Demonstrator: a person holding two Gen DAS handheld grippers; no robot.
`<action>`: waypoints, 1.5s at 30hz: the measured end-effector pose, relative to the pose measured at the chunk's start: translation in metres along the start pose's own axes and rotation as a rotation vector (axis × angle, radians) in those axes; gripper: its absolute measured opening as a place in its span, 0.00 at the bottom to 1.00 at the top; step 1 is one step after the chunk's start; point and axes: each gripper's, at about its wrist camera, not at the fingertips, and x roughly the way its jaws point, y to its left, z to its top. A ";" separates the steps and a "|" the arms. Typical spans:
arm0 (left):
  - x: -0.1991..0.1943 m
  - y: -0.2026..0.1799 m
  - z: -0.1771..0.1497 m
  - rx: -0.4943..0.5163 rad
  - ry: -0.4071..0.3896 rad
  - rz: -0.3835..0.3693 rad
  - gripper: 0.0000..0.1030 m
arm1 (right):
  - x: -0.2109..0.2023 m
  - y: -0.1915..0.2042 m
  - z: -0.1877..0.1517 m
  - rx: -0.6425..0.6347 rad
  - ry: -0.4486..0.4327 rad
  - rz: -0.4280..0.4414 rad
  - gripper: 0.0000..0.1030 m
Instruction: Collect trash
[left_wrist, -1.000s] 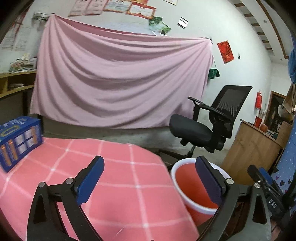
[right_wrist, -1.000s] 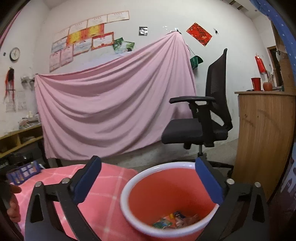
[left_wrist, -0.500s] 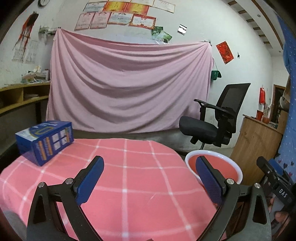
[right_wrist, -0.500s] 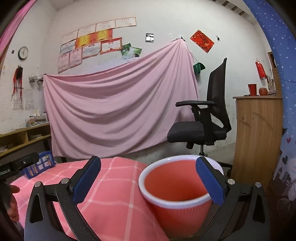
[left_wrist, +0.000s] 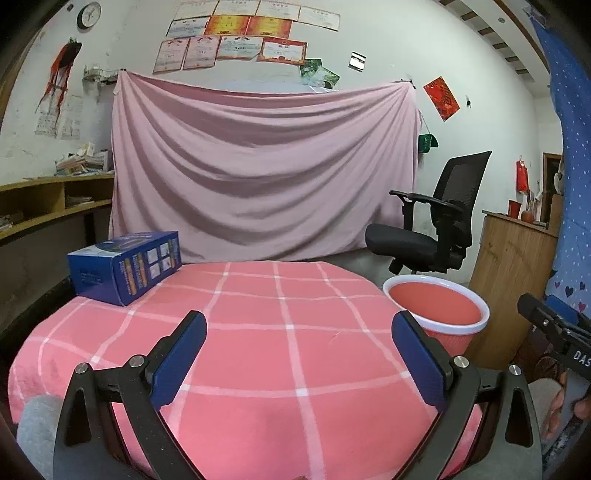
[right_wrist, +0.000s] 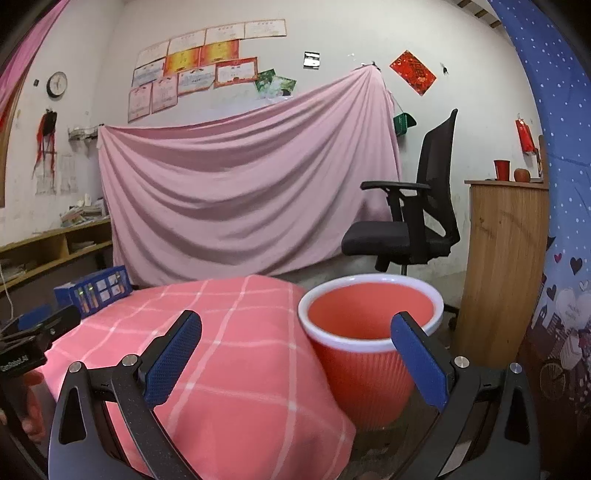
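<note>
A red ribbed bin with a white rim (left_wrist: 437, 308) (right_wrist: 369, 332) stands on the floor just right of the round table. Its inside is hidden from both views at this height. My left gripper (left_wrist: 297, 343) hangs open above the near part of the pink checked tablecloth (left_wrist: 258, 314), nothing between its blue pads. My right gripper (right_wrist: 295, 350) is open too, low at the table's right edge, its right finger in front of the bin. A blue box (left_wrist: 123, 266) (right_wrist: 94, 290) lies at the table's far left. No loose trash shows on the cloth.
A black office chair (left_wrist: 428, 229) stands behind the bin, with a wooden cabinet (right_wrist: 498, 258) to its right. A pink sheet (left_wrist: 258, 177) covers the back wall. Wooden shelves (left_wrist: 44, 206) run along the left. A blue patterned curtain (right_wrist: 554, 258) hangs at the far right.
Both grippers have pulled back and lowered: the bin's contents, seen from above a second ago, are out of sight, and more of the table and the box shows. Both stay open.
</note>
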 end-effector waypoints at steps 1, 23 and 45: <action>-0.002 0.000 -0.002 0.002 -0.004 0.004 0.95 | -0.002 0.003 -0.002 -0.006 0.002 0.003 1.00; -0.004 0.009 -0.012 0.019 -0.019 0.016 0.95 | -0.004 0.020 -0.010 -0.065 -0.009 -0.004 1.00; -0.005 0.007 -0.013 0.019 -0.013 0.012 0.95 | -0.003 0.022 -0.012 -0.071 -0.004 0.000 1.00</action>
